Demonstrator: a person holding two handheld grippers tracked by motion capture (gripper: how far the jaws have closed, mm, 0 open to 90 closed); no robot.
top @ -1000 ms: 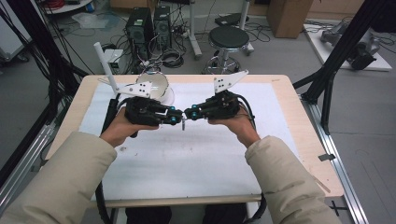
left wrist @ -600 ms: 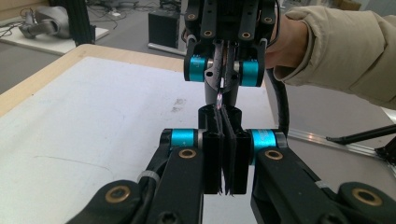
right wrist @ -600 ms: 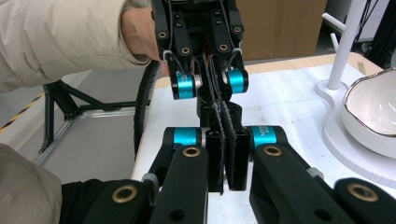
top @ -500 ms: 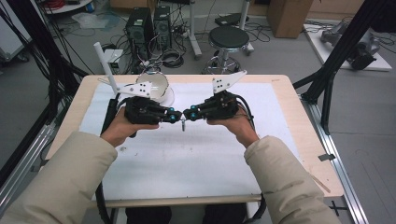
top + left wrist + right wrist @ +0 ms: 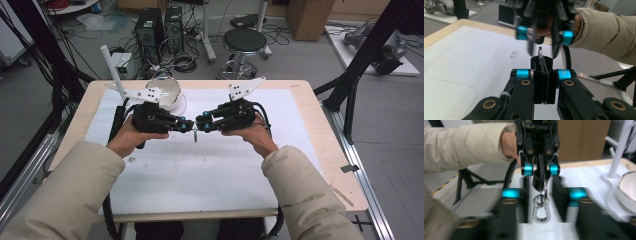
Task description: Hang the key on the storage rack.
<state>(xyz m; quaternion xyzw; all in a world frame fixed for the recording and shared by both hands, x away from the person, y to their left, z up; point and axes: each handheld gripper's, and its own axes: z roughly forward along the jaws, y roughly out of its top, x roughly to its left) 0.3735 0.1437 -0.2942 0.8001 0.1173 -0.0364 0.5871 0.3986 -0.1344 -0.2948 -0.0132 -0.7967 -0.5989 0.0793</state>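
Observation:
A small silver metal clasp (image 5: 540,211) hangs from a ring that my left gripper (image 5: 543,60) is shut on, a little above the white mat (image 5: 210,170). In the high view the clasp (image 5: 195,136) dangles between the two grippers, which meet tip to tip over the middle of the mat. My right gripper (image 5: 541,185) stands open, one blurred black jaw on each side of the clasp without touching it. The left gripper view shows a thin metal edge (image 5: 540,51) poking out above its shut jaws, with the right gripper (image 5: 544,49) open just beyond it.
A white bowl (image 5: 169,91) sits at the back of the mat behind my left gripper (image 5: 188,126); a white stand (image 5: 114,70) rises to the bowl's left. The wooden table rim (image 5: 325,125) frames the mat. Stool, computers and cables lie on the floor beyond.
Both grippers hold almost the same place, tip to tip, and the clasp still hangs between them.

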